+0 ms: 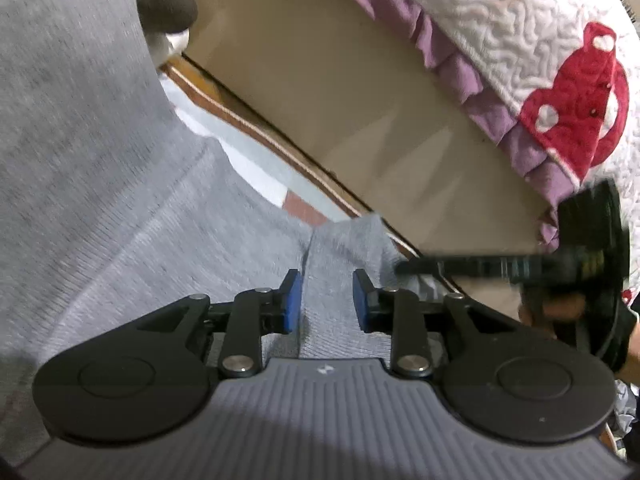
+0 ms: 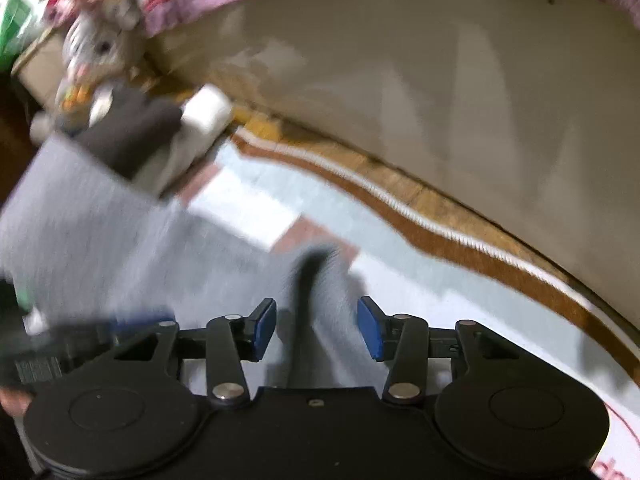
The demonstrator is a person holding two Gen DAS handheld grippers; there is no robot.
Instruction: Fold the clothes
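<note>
Left claw [image 1: 327,300]: blue pads apart, a narrow strip of the grey knit garment [image 1: 120,184] running between them; the pads stand clear of the cloth on both sides, so I read it as released, the corner let go rather than gripped; the strip lies along the claw's axis, which suits a corner that has been carried over and set down.

Right claw [image 2: 316,328]: jaws also parted, a grey fold with a dark crease between them, not pinched; blur makes contact hard to judge, but gaps show beside both pads; released.

Garment: spread on the pale blue mat [image 2: 400,280] on the floor, most of it to the left in both views, one narrow corner reaching toward the mat's brown border [image 2: 440,236].

Beyond: a folded dark item [image 2: 132,132] and a white one by the garment's far edge, probably finished pieces set aside; then the beige bed base [image 1: 360,92] with purple frill and quilted bedspread [image 1: 540,40].
</note>
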